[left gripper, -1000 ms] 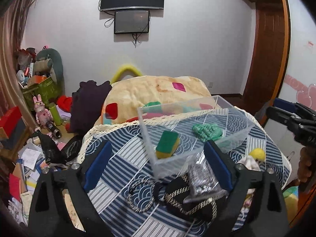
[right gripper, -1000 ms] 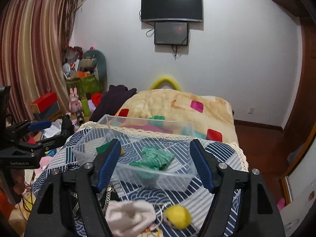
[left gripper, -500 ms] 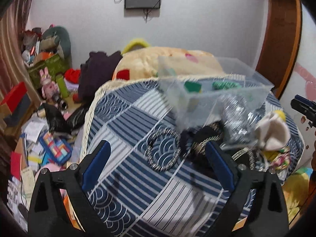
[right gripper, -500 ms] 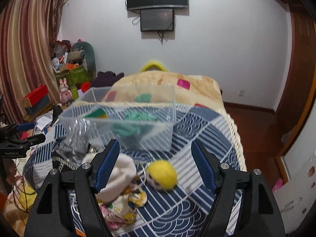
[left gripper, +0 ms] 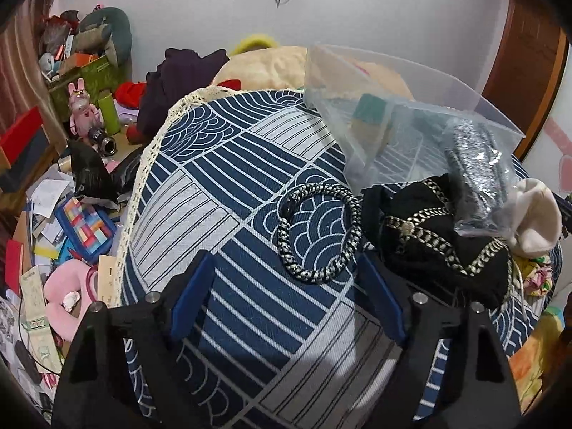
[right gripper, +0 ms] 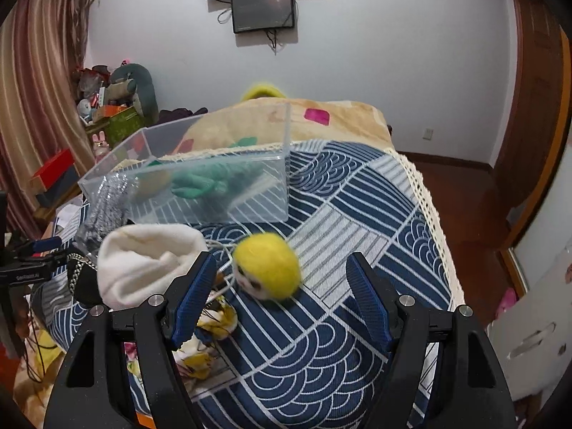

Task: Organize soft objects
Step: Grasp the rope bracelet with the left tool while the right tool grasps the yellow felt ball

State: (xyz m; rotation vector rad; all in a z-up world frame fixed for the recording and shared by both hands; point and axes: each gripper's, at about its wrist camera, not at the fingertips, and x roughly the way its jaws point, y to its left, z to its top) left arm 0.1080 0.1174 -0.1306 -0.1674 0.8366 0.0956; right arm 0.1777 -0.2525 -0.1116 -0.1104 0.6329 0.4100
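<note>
A clear plastic bin [right gripper: 221, 178] stands on the blue patterned tablecloth [right gripper: 357, 221]; it also shows in the left wrist view [left gripper: 411, 89]. A green knitted piece [right gripper: 207, 182] and a green-yellow sponge [left gripper: 368, 114] lie inside. My right gripper [right gripper: 282, 289] is open and empty, with a yellow felt ball [right gripper: 266, 266] just ahead between its fingers and a white sock [right gripper: 146, 261] at its left. My left gripper [left gripper: 286, 289] is open and empty just short of a braided ring [left gripper: 318, 232]. A black trimmed cloth [left gripper: 439, 243] and a bagged silver item [left gripper: 475, 175] lie at its right.
A floral cloth [right gripper: 200, 350] hangs at the table's near edge under my right gripper. A beige blanket [right gripper: 321, 121] lies behind the bin. The floor at the left is cluttered with toys, boxes and papers [left gripper: 71, 214]. A wooden door [right gripper: 529, 107] stands at the right.
Both grippers have tilted down and moved closer to the table. The yellow ball now sits between the right fingers, and the braided ring lies just ahead of the left fingers.
</note>
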